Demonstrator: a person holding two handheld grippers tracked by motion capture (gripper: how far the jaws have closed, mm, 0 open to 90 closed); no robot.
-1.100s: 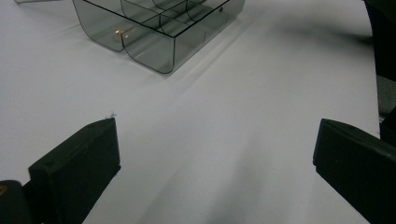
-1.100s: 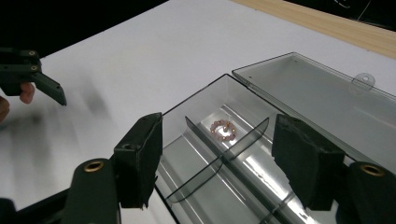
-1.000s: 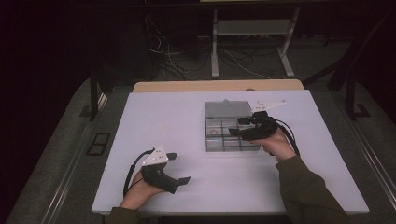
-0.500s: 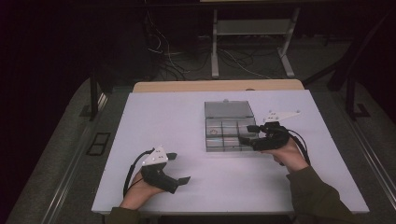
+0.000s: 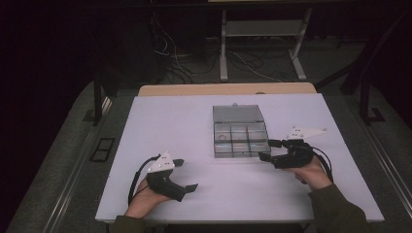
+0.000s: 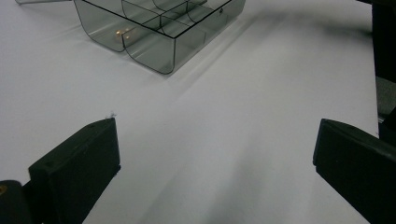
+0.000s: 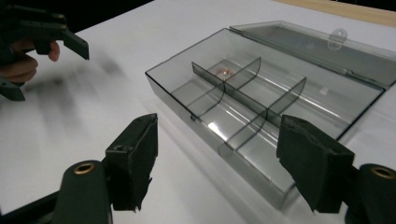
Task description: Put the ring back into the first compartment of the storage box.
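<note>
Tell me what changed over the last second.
The right tool drew back from above the organizer box toward the person, off its right front corner, jaws open and empty. The left tool, the box and its open lid stayed put.

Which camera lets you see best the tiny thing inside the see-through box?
The right gripper view: it looks down into the open box, so the small coppery thing sits plainly in a far compartment. The left gripper view shows it dimly through the box wall. The high view shows a faint speck.
</note>
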